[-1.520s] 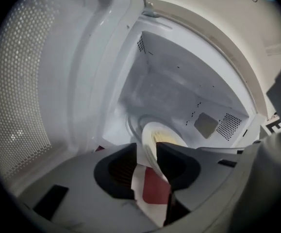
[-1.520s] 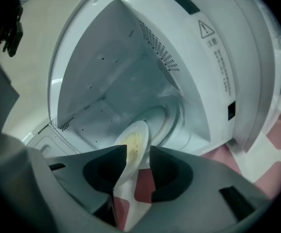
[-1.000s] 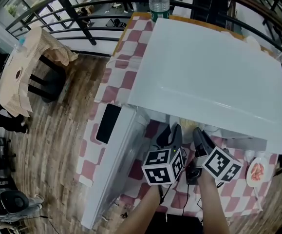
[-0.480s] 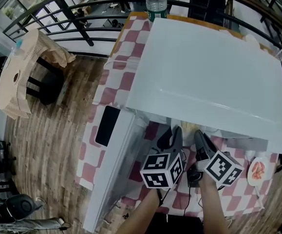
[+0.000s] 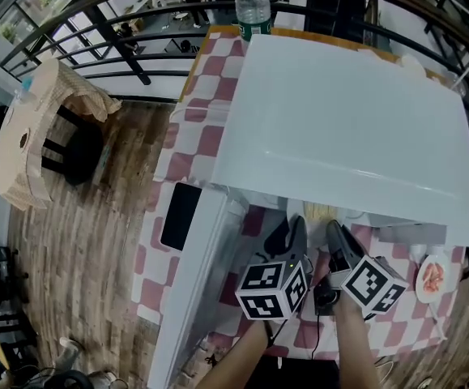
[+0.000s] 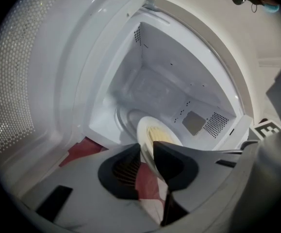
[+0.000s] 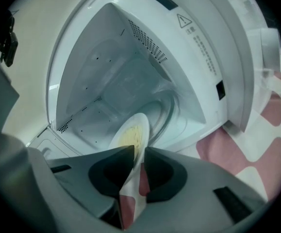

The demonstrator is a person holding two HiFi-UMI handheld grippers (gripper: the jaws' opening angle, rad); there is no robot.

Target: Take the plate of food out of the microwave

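Wooden plank flooring (image 5: pixel 96 217) lies below a table spread with a red-and-white checked cloth (image 5: pixel 202 148), and black metal railings (image 5: pixel 121 35) run behind it. On the cloth stands a white box-shaped microwave (image 5: pixel 347 112), its white door with a dark window (image 5: pixel 198 274) swung open to the head view's left. A round white plate of pale yellow food (image 6: pixel 159 132) sits at the front of the open cavity, its near rim reaching out towards both grippers.

The left gripper (image 6: pixel 147 152) has just been closing its jaws. They stand narrow with the plate's rim between them; the rim lies against the jaw on that view's right, and checked cloth shows in the gap beside the other. The right gripper (image 7: pixel 139 152) has its jaws pinched on the same rim, a little farther round.

A clear plastic water bottle (image 5: pixel 252 2) stands at the table's far edge. A small white dish of reddish food (image 5: pixel 432 278) rests on the cloth to the right.
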